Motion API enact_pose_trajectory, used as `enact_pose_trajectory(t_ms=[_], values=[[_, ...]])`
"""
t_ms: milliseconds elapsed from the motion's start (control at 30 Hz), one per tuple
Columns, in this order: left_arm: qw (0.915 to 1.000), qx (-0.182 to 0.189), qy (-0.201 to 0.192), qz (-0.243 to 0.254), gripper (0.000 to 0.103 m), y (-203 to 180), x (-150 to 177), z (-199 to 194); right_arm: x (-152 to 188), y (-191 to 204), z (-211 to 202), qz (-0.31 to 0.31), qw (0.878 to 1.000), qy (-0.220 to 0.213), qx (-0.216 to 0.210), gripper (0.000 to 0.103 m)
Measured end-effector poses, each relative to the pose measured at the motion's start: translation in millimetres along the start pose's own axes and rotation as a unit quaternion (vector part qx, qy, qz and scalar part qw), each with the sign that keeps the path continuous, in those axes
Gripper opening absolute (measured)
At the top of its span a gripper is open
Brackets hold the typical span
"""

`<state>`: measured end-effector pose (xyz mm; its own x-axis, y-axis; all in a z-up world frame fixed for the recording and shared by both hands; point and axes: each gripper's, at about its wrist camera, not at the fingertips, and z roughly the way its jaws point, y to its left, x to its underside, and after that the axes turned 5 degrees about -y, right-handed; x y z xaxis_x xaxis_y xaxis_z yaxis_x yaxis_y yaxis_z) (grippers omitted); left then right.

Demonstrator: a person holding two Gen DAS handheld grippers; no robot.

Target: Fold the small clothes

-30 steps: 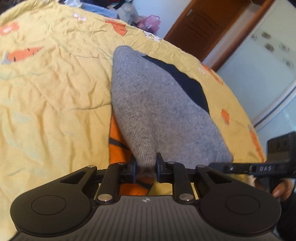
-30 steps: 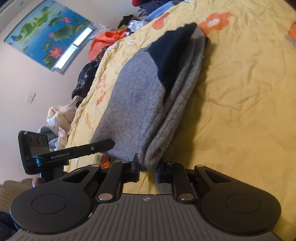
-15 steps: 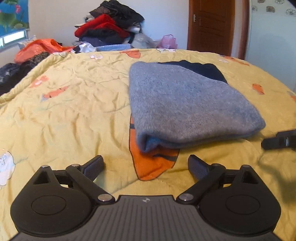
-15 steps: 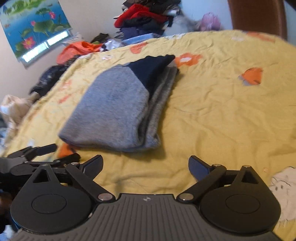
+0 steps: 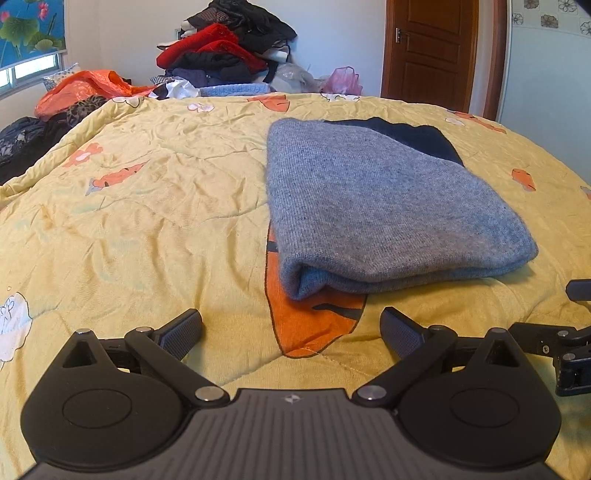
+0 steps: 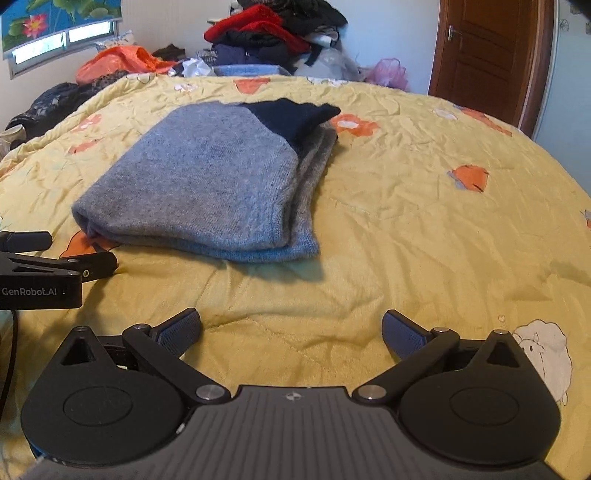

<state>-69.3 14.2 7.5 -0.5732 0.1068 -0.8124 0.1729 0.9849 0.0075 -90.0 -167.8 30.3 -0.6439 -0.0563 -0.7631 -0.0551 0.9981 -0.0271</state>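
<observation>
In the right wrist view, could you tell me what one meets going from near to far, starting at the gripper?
right gripper, open → yellow quilt → folded grey sweater → its navy part → pile of clothes beyond the bed's far edge.

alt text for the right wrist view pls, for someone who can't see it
A folded grey sweater with a navy section lies on a yellow patterned quilt, ahead of the open, empty right gripper. The left gripper pokes in at the left edge, and piled clothes sit beyond the bed.
</observation>
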Motion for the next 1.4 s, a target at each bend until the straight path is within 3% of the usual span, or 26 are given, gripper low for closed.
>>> enact_pose_trajectory(t_ms=[167, 333, 567, 700, 1400], values=[[1.0, -0.001, 0.0, 0.0, 0.103, -0.2, -0.2, 0.1, -2.7, 1.6, -0.6, 0.012, 1.0, 0.017, -0.006, 0.103], [1.0, -0.002, 0.0, -0.001, 0.103, 0.0, -0.1, -0.1, -1.0, 8.4, 8.6, 0.022, 0.999, -0.015, 0.029, 0.103], [1.0, -0.003, 0.0, -0.001, 0.103, -0.3, -0.7, 0.5, -1.1, 14.0, 8.6, 0.05, 0.997, -0.015, 0.06, 0.103], [1.0, -0.004, 0.001, -0.002, 0.103, -0.4, -3.1, 3.7, 7.1, 13.3, 11.9, 0.041, 0.996, -0.051, 0.054, 0.103], [1.0, -0.004, 0.0, -0.003, 0.103, 0.8, -3.2, 4.8, 1.5, 13.4, 19.3, 0.041, 0.996, -0.056, 0.052, 0.103]])
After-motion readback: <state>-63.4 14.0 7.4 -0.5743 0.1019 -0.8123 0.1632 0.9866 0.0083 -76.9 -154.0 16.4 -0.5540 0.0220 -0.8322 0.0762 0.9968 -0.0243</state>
